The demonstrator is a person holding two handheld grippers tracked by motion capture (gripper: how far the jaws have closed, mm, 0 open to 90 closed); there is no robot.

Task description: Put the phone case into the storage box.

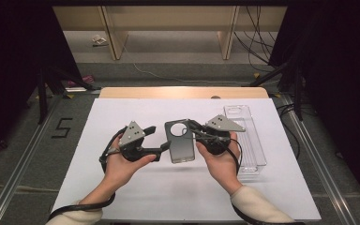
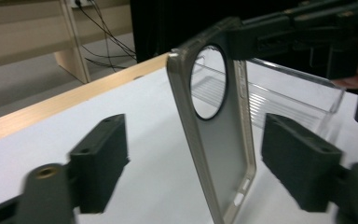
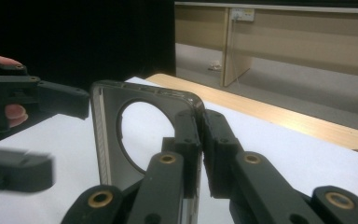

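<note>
The phone case point(image 1: 180, 141) is up off the bench point(image 1: 122, 187) between both hands, right tool point(image 3: 200, 140) pinching its top corner while the left tool point(image 2: 191, 163) stands open around its lower end; looks light, bendy and slick, so grab the rim.

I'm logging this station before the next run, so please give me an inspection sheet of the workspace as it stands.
Surface: white table with a wooden far edge, bare around the work.
Job's things: grey phone case with a round camera hole, held above the table; clear plastic tray lying at the right.
Clutter: nothing seen on the table.
Grippers: right gripper shut on the phone case's edge; left gripper open, jaws either side of the case, pads apart from it.
Cables: one black cable trails from each gripper; more hang by the far shelf.
Surroundings: grey floor marked 5, wooden shelf legs, dark curtains both sides.
</note>
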